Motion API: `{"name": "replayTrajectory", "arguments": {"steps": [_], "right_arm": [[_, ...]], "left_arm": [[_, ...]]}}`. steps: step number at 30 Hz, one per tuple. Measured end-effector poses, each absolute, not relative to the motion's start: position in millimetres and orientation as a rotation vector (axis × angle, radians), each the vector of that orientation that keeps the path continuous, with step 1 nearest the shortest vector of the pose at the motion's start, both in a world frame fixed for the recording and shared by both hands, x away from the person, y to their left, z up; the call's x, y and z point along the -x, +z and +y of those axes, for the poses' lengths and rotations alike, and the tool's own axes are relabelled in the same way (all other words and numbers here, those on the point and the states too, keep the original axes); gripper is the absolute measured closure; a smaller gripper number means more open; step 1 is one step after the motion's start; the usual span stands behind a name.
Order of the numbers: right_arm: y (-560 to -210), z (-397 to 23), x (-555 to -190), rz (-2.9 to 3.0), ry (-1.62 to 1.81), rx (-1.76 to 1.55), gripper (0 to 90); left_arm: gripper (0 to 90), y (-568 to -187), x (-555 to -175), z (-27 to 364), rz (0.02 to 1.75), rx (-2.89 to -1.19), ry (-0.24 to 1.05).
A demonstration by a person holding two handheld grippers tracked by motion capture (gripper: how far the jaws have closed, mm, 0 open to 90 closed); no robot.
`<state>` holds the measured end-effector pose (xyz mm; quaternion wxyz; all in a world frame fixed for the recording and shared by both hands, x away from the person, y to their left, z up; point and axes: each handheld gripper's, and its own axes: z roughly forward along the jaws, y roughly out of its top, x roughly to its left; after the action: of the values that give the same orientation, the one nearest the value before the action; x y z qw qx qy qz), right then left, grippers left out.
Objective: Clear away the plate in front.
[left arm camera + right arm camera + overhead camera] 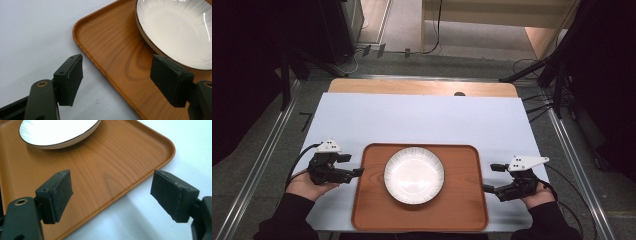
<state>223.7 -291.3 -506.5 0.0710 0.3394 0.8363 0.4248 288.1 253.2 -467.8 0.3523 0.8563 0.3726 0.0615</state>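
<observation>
From the high view, a rectangular brown wooden tray (462, 210) lies at the near edge of the pale blue worktop (422, 117), carrying one empty round white ribbed plate (414, 175) at its middle. The left gripper (354, 165) stands at the tray's left rim and the right gripper (490, 178) at its right rim, both with jaws apart and nothing pinched. In the left gripper view, the jaws straddle the tray rim, one pad (71, 80) over the worktop, the other over the wood near the plate. In the right gripper view, the rim likewise runs between parted pads (60, 196). To lift well, I would close both sides evenly on the rims and keep the tray level, so the plate does not slide.
</observation>
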Motion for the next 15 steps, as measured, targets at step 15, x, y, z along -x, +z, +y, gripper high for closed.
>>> {"name": "replayTrajectory", "arguments": {"steps": [15], "right_arm": [[-506,-292,-223,2.508,1.28,-1.028,18.5]], "left_arm": [[25.9,-473,-283,279,0.963,-2.137,0.207]]}}
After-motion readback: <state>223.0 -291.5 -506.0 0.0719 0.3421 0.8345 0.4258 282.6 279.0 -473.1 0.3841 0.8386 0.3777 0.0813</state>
